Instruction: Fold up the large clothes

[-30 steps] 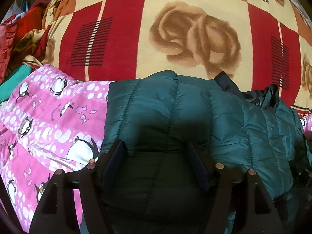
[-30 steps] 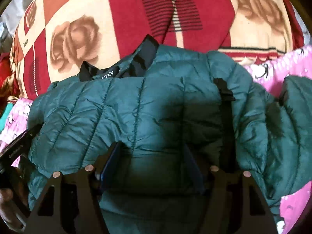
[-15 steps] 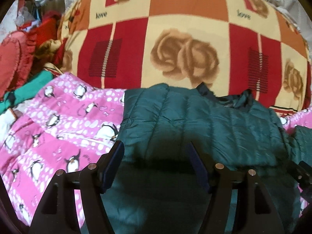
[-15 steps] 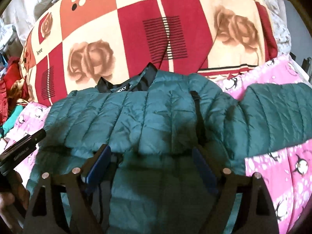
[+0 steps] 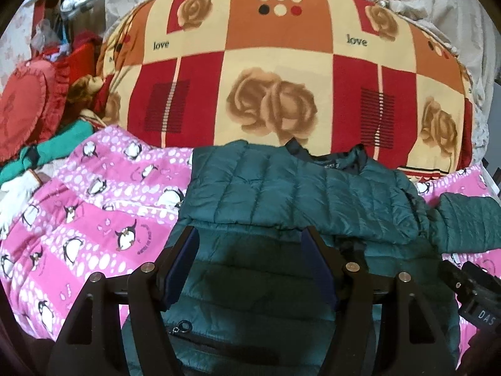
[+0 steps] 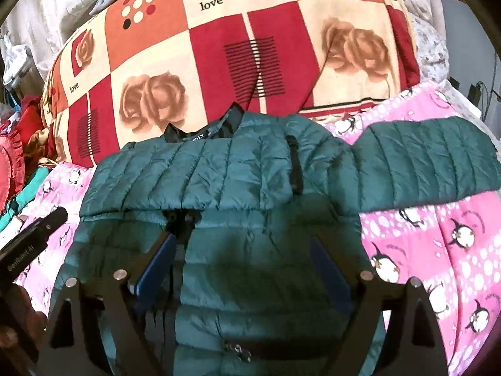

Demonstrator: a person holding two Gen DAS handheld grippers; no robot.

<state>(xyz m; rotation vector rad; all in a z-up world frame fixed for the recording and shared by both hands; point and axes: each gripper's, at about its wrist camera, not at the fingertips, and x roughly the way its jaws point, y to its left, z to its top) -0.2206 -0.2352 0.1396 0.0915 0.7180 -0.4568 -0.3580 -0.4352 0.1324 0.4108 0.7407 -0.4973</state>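
A dark green quilted puffer jacket (image 5: 281, 194) lies on a pink penguin-print bedsheet (image 5: 94, 219). One sleeve is folded across its chest (image 6: 203, 175); the other sleeve (image 6: 429, 163) stretches out to the right on the sheet. Its dark collar (image 6: 203, 131) points at the pillow. My left gripper (image 5: 250, 244) is open and empty above the jacket's lower body. My right gripper (image 6: 242, 247) is open and empty above the jacket's middle. A zipper pull (image 6: 238, 349) shows near the bottom.
A big red, orange and cream rose-print pillow (image 5: 281, 78) lies behind the jacket. Red cushions (image 5: 25, 109), green clothes (image 5: 62, 138) and a white glove (image 5: 18, 191) pile at the left. The other gripper's body shows at each view's edge (image 6: 31, 247).
Both grippers have pulled back and up from the jacket, so more of the bed and pillow shows. The folded sleeve stays lying across the chest.
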